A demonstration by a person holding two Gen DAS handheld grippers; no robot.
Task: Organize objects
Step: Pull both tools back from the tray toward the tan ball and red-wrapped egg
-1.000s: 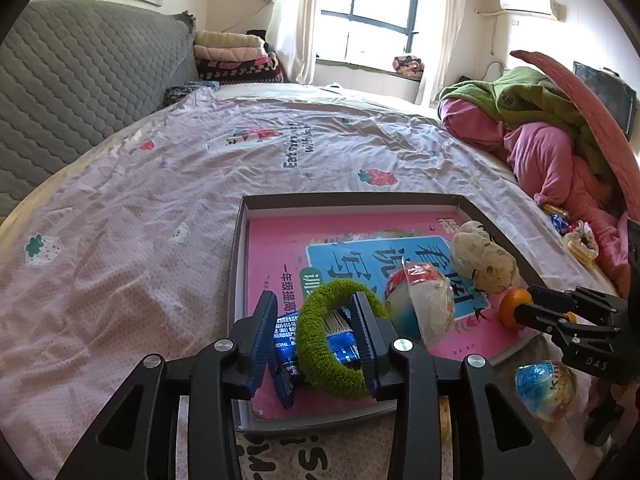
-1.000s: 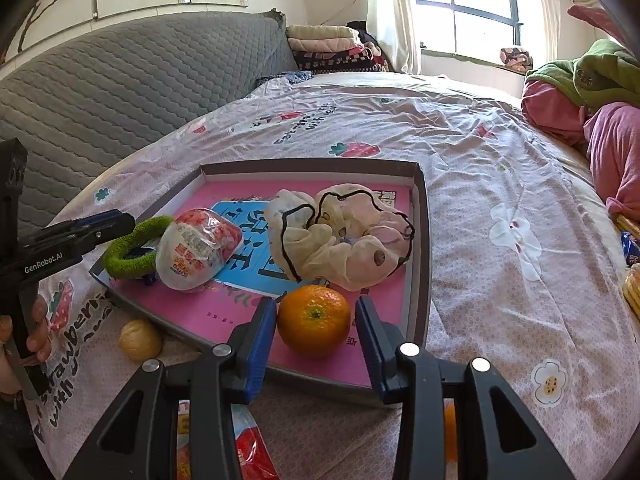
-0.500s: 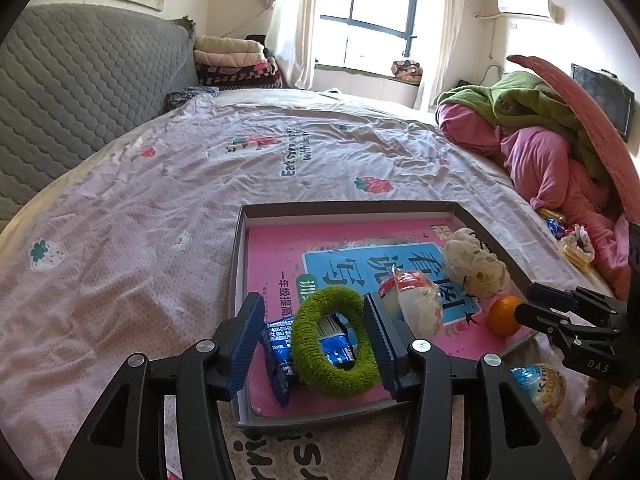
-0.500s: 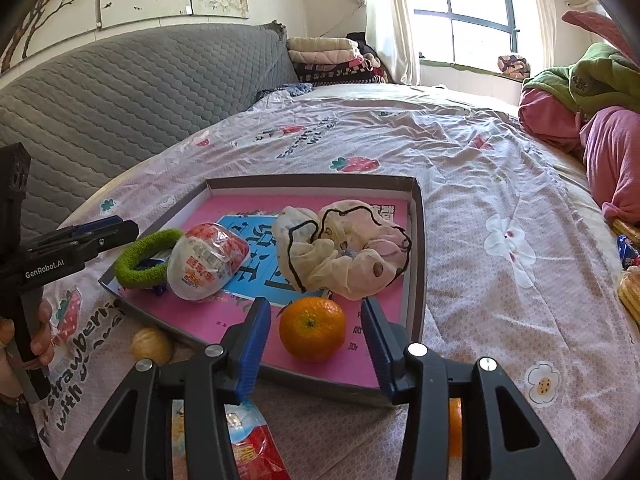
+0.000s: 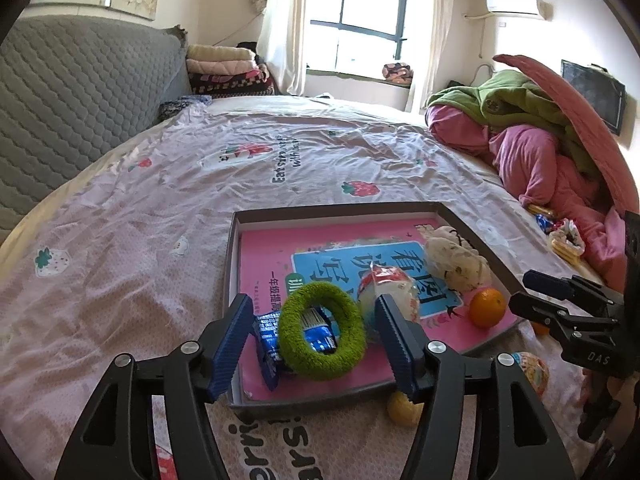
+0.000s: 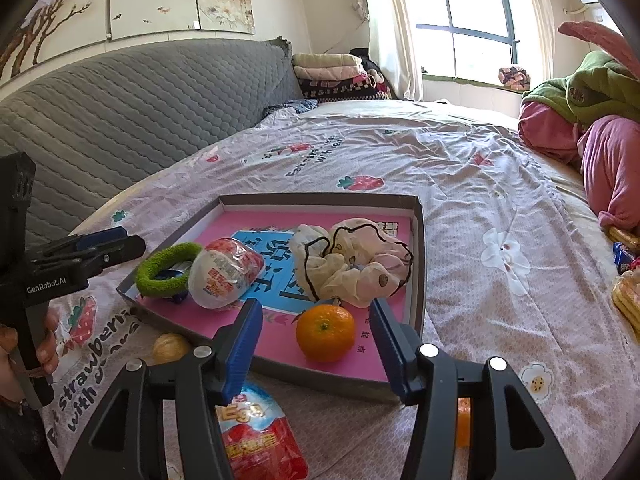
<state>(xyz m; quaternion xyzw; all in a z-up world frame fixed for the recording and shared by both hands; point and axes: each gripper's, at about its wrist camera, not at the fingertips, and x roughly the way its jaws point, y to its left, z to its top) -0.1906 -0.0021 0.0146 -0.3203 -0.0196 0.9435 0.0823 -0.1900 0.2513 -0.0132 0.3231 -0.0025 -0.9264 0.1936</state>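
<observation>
A grey tray (image 5: 340,210) (image 6: 418,240) lies on the bed with a pink book inside. On the book sit a green hair ring (image 5: 322,336) (image 6: 166,268) over a blue packet (image 5: 268,342), a wrapped egg toy (image 5: 386,292) (image 6: 226,274), a cream scrunchie (image 5: 456,258) (image 6: 352,262) and an orange (image 5: 487,307) (image 6: 325,333). My left gripper (image 5: 308,344) is open and empty, just back from the green ring. My right gripper (image 6: 316,346) is open and empty, just back from the orange.
Outside the tray's near edge lie a yellow ball (image 5: 404,408) (image 6: 171,347), a red snack pouch (image 6: 256,436), another egg toy (image 5: 530,370) and a second orange (image 6: 463,420). Snack packets (image 6: 626,280) lie to the right. Clothes (image 5: 532,136) pile at the far right.
Both grippers opened wider and drew back from the tray. The green ring and the orange stayed in the tray, released.
</observation>
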